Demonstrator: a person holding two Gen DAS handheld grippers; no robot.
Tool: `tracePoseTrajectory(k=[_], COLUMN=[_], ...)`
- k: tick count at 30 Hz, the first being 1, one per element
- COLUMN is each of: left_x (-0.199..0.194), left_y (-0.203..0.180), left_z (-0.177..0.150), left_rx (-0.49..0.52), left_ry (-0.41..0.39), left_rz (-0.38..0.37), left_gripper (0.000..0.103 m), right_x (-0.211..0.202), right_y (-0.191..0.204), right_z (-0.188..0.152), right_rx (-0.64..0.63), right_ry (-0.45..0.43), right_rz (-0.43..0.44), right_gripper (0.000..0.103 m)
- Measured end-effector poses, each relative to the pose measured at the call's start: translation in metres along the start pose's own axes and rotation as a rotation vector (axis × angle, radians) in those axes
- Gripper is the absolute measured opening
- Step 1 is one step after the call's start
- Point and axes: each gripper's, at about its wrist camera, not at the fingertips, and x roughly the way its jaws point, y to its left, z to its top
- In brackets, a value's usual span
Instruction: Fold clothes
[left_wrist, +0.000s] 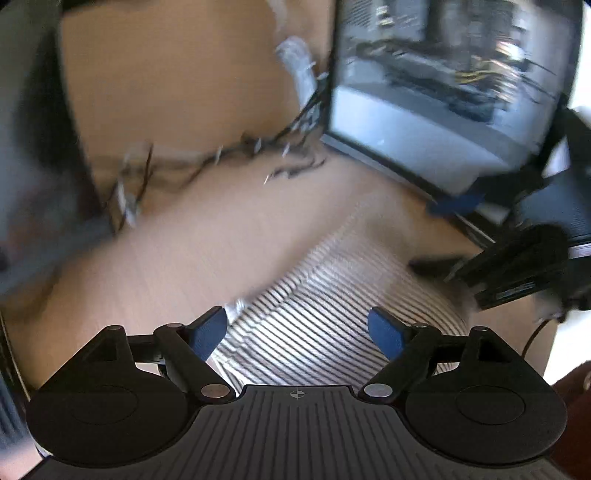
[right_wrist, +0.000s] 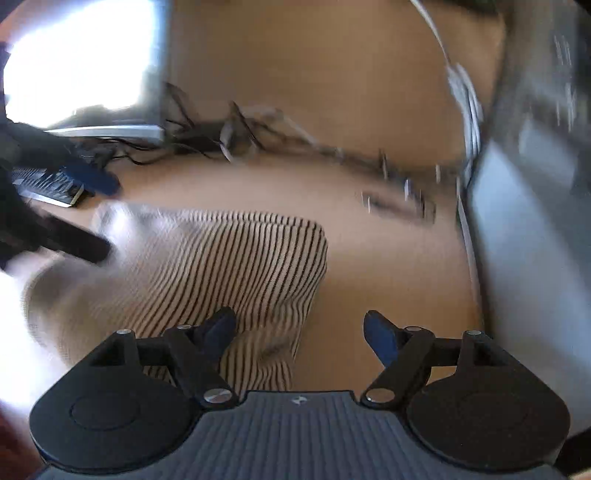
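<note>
Both tongs wide, empty, over striped garment (left_wrist: 332, 295); cables (left_wrist: 229, 155), monitor (left_wrist: 424, 92) behind.

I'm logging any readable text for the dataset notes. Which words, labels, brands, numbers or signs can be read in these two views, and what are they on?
None can be read.
Monitor screen: content blurred, illegible.
Dark keyboard: keys too small and blurred.
Black-and-white striped cloth: no label visible.
Left tool: only a small crosshair mark on its ribbed body, no text.
Right tool: only a small unreadable mark on its body.
</note>
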Motion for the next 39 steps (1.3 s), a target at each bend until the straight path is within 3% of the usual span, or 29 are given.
tracePoseTrajectory(k=[3, 7, 9, 13, 18, 23, 25, 29, 33, 39], left_x=[0.003, 0.039, 0.056, 0.064, 0.062, 0.055, 0.048, 0.026, 0.008, -0.004], left_y=[-0.001, -0.002, 0.003, 0.02, 0.032, 0.033, 0.032, 0.024, 0.009, -0.014], left_z=[0.017, 0.025, 0.023, 0.015, 0.0, -0.014, -0.022, -0.041, -0.058, -0.062], left_rx=[0.087, 0.125, 0.099, -0.034, -0.15, -0.207, -0.239, -0.295, -0.366, -0.392], left_ry=[-0.006, 0.07, 0.111, 0.116, 0.089, 0.075, 0.083, 0.091, 0.07, 0.022], left_rz=[-0.043, -0.064, -0.073, -0.136, -0.167, -0.164, -0.159, -0.118, -0.16, -0.23], left_gripper=[0.095, 0.096, 0.101, 0.103, 0.103, 0.103, 0.103, 0.103, 0.103, 0.103], right_x=[0.012, 0.016, 0.009, -0.022, -0.049, -0.015, 0.0, 0.016, 0.042, 0.069], right_y=[-0.009, -0.026, -0.031, -0.037, -0.027, -0.022, -0.025, -0.028, -0.019, 0.004], right_z=[0.005, 0.015, 0.018, 0.009, -0.015, -0.043, -0.041, -0.01, 0.029, 0.07], right_rx=[0.051, 0.19, 0.265, 0.425, 0.54, 0.778, 0.809, 0.678, 0.456, 0.249], right_ry=[-0.001, 0.009, 0.001, -0.04, 0.018, 0.185, 0.205, 0.173, 0.136, 0.076], right_rz=[0.025, 0.079, 0.08, 0.096, 0.197, 0.384, 0.376, 0.32, 0.239, 0.179], right_gripper=[0.085, 0.085, 0.085, 0.091, 0.09, 0.058, 0.057, 0.06, 0.064, 0.068])
